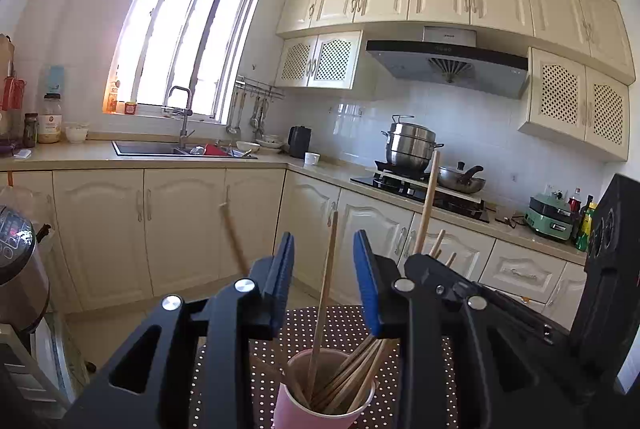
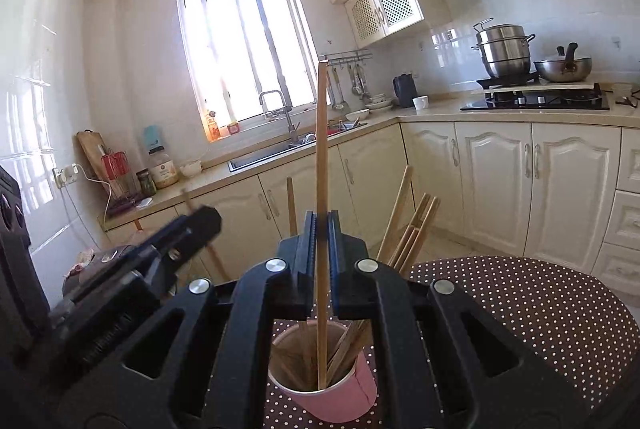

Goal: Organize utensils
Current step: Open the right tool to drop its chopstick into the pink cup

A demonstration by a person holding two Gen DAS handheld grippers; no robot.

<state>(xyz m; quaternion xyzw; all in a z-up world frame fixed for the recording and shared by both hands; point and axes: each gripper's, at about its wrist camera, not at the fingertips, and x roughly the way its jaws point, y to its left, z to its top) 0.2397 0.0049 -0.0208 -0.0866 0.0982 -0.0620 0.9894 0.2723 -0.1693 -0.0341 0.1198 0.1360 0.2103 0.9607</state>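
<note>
A pink paper cup [image 1: 320,405] with several wooden chopsticks [image 1: 352,369] stands on the brown polka-dot table [image 1: 348,321]. My left gripper [image 1: 324,241] hangs above it, open. One loose chopstick [image 1: 326,289] rises between its blue pads, leaning in the cup and touching neither pad. My right gripper [image 2: 321,219] is shut on an upright chopstick [image 2: 321,149] whose lower end reaches into the pink cup [image 2: 340,389]. In the left wrist view the right gripper [image 1: 420,261] is close on the right with its chopstick [image 1: 430,197].
The dotted table [image 2: 520,309] runs on to the right of the cup. A rice cooker [image 1: 16,249] sits close on the left. Beyond the floor are cream cabinets, a sink [image 1: 160,148], and a stove with pots [image 1: 412,149].
</note>
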